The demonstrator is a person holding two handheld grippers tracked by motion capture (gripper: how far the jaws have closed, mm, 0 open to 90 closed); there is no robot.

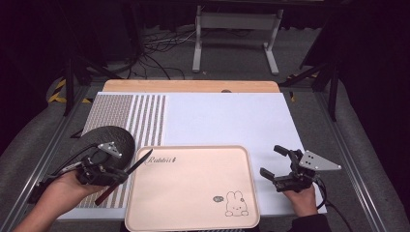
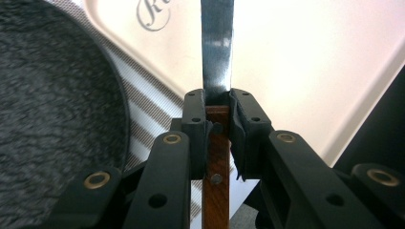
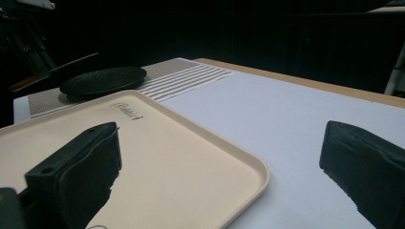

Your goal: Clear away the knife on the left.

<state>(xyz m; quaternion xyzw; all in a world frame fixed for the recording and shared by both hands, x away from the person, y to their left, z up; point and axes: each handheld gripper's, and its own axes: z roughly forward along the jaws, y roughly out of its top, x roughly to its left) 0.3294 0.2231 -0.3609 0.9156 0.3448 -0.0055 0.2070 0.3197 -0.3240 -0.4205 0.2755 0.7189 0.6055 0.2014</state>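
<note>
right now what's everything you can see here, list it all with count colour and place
knife: 1, dark blade with a brown wooden handle, clamped in the left gripper, blade tip over the tray's near-left corner
tray: 1, cream with a rabbit drawing and script lettering, near middle of the table
plate: 1, dark grey, on the striped mat left of the tray
mat: 1, grey and white stripes, left part of the table
table: 1, white top with a wooden far edge
left gripper: 1, black, shut on the knife handle
right gripper: 1, black, jaws open, right of the tray, holding nothing
</note>
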